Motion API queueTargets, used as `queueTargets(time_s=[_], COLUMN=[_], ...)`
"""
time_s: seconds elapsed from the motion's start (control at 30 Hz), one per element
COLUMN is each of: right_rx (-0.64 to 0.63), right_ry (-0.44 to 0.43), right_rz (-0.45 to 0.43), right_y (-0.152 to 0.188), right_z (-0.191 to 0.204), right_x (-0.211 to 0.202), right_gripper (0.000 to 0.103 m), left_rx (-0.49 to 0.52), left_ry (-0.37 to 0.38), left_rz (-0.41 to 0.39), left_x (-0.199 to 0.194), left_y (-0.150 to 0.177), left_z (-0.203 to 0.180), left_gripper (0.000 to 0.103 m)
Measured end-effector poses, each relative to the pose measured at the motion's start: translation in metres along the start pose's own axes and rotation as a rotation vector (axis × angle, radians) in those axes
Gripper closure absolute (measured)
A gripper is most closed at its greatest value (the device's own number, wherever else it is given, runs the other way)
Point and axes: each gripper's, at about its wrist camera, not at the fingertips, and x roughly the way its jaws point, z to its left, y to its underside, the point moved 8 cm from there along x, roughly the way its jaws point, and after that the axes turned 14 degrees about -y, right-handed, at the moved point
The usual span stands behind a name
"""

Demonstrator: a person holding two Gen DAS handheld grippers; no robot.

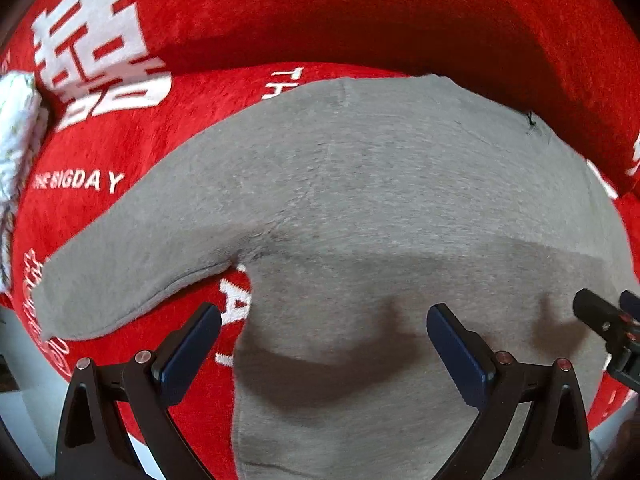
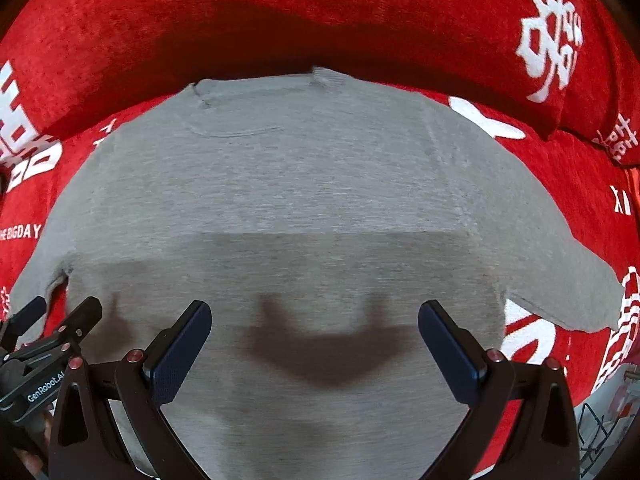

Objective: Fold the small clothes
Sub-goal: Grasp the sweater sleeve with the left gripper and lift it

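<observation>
Lying flat on a red cover (image 2: 280, 12) printed with white characters, one grey T-shirt (image 2: 320, 184) is spread with its collar at the far edge and both short sleeves out to the sides. Two grippers hang above its lower half: the left gripper (image 1: 324, 340) and the right gripper (image 2: 314, 338) are both released, jaws spread wide, grasping nothing.

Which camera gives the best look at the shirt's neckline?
The right wrist view: the grey shirt lies spread flat, its collar plain at the far edge. The left wrist view shows mostly one sleeve and the body; the collar is not clear there.
</observation>
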Motion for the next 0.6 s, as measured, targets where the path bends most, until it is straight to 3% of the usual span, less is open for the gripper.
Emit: queueTargets(time_s=[0.13, 0.27, 0.5, 0.6], right_rx=[-0.040, -0.092, -0.176, -0.199], right_ry=[-0.035, -0.064, -0.107, -0.122], right_rz=[0.001, 0.020, 0.071, 0.087], right_y=[0.004, 0.012, 0.033, 0.039], right_z=[0.025, 0.054, 0.106, 0.122], right_x=[0.004, 0.013, 0.034, 0.042], right_gripper=[0.000, 0.000, 0.000, 0.000], left_rx=[-0.113, -0.257, -0.608, -0.699], left_ry=[0.094, 0.141, 0.289, 0.357], left_rz=[0.032, 0.049, 0.117, 0.097], left_x=[0.011, 0.029, 0.083, 0.094], left_y=[0.009, 0.025, 0.065, 0.067], left_z=[0.036, 0.094, 0.199, 0.214], left_gripper=[0.000, 0.000, 0.000, 0.000])
